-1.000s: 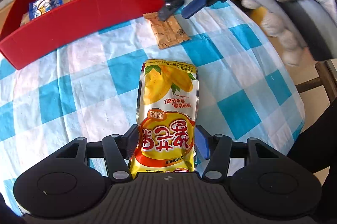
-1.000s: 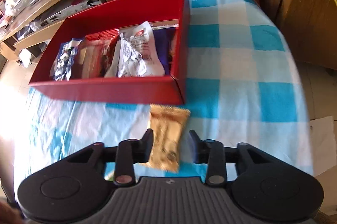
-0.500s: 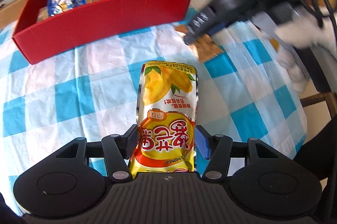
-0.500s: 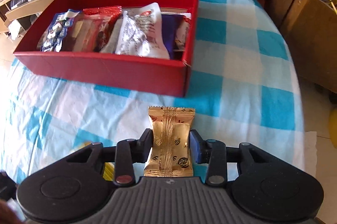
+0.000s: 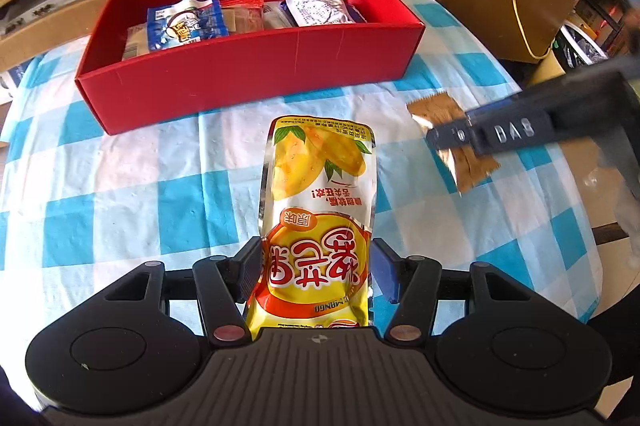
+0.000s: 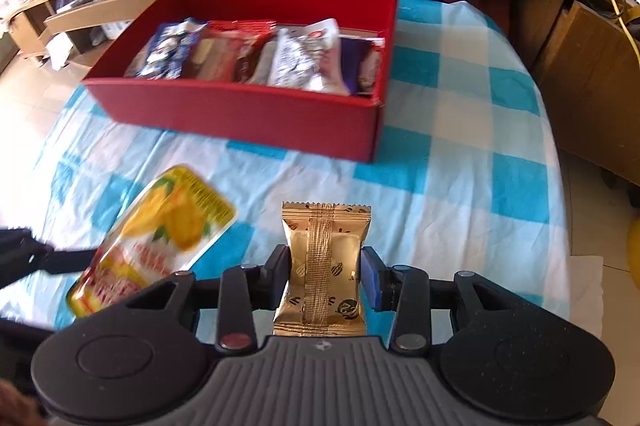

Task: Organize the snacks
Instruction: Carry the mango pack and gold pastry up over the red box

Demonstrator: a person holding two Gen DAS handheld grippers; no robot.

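Left gripper (image 5: 316,266): jaws closed against both side edges of the yellow mango pouch (image 5: 320,201), which projects forward between the fingers, held above the checked tablecloth (image 5: 120,185). The pouch's near end is cut off behind the gripper body.

Right gripper (image 6: 325,274): jaws pinching a gold foil packet (image 6: 324,258) at its sides, seam facing up, packet lifted off the cloth. Its near end is hidden by the gripper body. In the left wrist view this gripper is motion-blurred, far right, and covers the packet's middle.

Red box (image 5: 248,77) sits on the cloth, far of both grippers. Contents: a blue-and-white packet (image 5: 184,23), a white pouch (image 5: 320,10) and reddish wrappers between; labels unreadable.
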